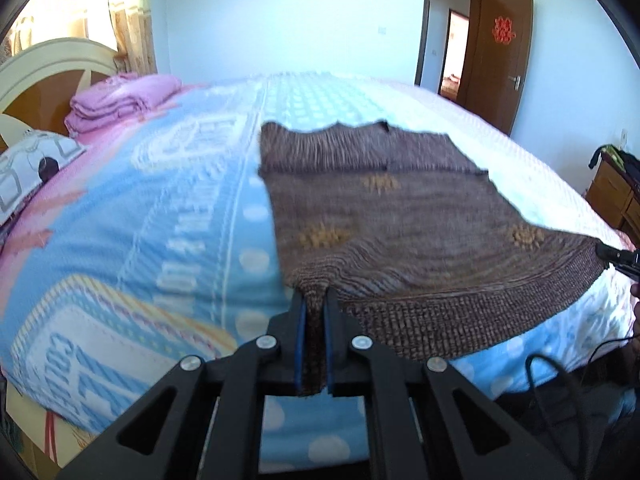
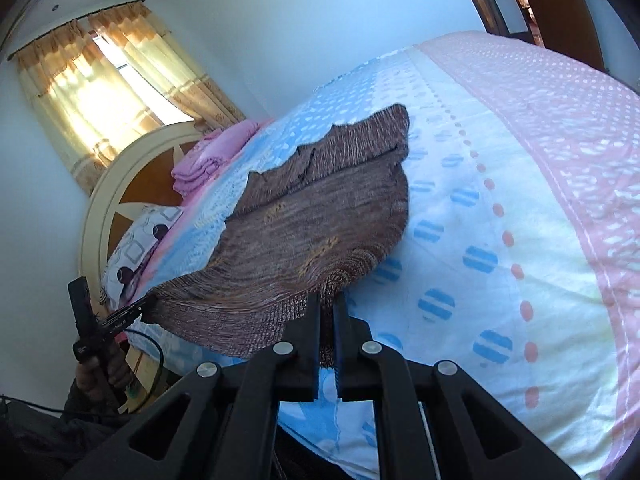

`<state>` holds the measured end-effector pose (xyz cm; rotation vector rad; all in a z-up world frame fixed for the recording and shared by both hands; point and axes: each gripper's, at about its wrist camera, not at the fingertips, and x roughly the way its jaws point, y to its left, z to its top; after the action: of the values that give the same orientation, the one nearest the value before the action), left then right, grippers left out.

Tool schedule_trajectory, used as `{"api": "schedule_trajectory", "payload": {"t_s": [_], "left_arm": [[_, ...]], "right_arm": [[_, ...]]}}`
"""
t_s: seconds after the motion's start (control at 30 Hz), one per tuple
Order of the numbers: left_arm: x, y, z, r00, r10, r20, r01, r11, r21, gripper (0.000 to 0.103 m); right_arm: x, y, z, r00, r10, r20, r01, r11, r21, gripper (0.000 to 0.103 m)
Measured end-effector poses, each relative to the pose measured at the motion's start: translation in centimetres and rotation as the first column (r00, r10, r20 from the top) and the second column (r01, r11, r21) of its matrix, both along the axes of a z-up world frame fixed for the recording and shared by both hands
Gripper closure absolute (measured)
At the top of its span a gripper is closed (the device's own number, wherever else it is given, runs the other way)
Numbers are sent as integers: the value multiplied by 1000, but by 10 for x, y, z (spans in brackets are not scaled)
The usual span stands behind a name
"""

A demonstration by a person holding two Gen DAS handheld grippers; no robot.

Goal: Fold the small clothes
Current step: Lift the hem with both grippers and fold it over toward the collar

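Left wrist view: the left claw [image 1: 315, 300] is clamped tight on the near left corner of a brown knitted sweater [image 1: 384, 216], a strip of ribbed hem pinched between its blue pads and hanging down behind them. From the claw the sweater stretches forward and to the right, its near edge lifted, its far end lying on the bed [image 1: 168, 216]. At the far right edge of the hem, well to the right of this claw, the right claw [image 1: 608, 256] grips the other near corner. A folded pink blanket [image 1: 120, 100] lies far ahead to the left, by the headboard [image 1: 48, 60]. A brown door [image 1: 500, 52] stands open far ahead to the right.

Right wrist view: the right claw [image 2: 327, 300] is closed hard on the near right corner of the sweater [image 2: 312, 216], knit bunched between its pads. The sweater runs ahead and leftward from the tips, near edge raised off the bed [image 2: 500, 200]. Well to the left, the left claw [image 2: 140, 308] holds the opposite corner, with a hand [image 2: 100, 372] below it. Curtains [image 2: 100, 92] hang far ahead to the left.
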<state>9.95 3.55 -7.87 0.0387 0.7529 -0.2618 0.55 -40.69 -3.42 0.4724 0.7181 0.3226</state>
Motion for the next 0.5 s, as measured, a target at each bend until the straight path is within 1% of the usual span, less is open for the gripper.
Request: {"api": "schedule_trajectory", "payload": {"t_s": [0.17, 0.3, 0.5], "left_arm": [[20, -1, 15, 999, 8, 39, -8, 1000, -12, 95], [37, -5, 25, 997, 21, 74, -20, 1000, -17, 95], [67, -6, 39, 993, 40, 111, -37, 999, -29, 95]], "right_arm": [[13, -5, 19, 999, -14, 35, 14, 1000, -2, 99], [33, -4, 40, 997, -13, 75, 14, 1000, -17, 99], [66, -4, 63, 993, -18, 118, 21, 1000, -21, 99]]}}
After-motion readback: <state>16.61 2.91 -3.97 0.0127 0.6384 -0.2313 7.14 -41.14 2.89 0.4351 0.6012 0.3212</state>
